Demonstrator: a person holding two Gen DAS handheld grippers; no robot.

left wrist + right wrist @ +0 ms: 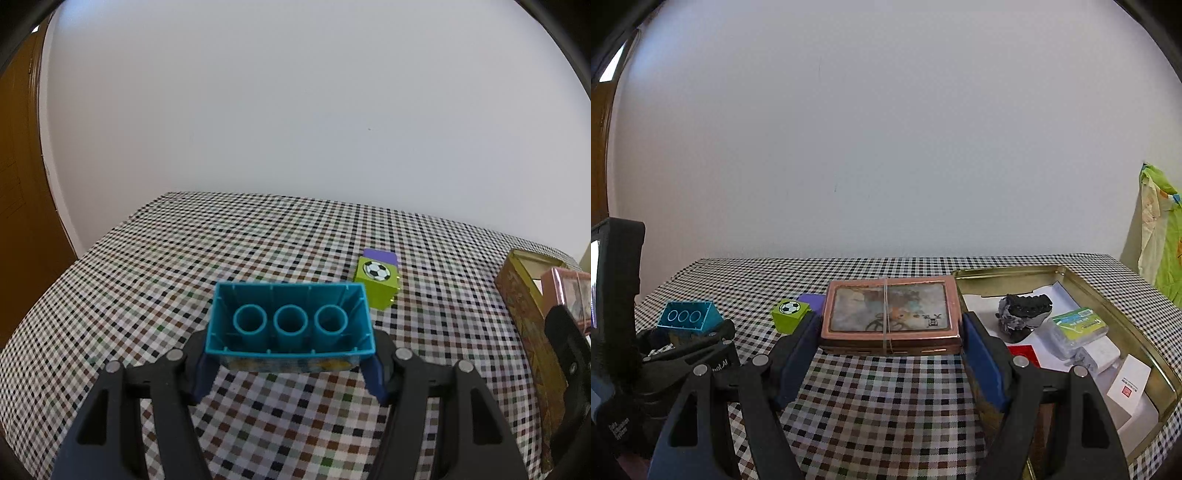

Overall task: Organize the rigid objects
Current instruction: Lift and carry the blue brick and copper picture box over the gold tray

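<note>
Holding a teal building brick [290,325] in my left gripper [291,363], hollow underside facing the lens, fingers closed on its two ends, lifted clear of the checked tablecloth [184,258]. My right gripper [890,350] clamps a copper-rimmed picture tin [890,314] by its short sides, just left of the open gold tray [1145,332] already holding small items. A green football block [790,315] lies on the cloth against a purple piece [812,301]. Judgement: carrying stage; next, each load needs placing in the tray without knocking its contents.

Gold tin [524,325] cut by right frame edge; purple block [811,300] mostly hidden behind green block [790,315].
</note>
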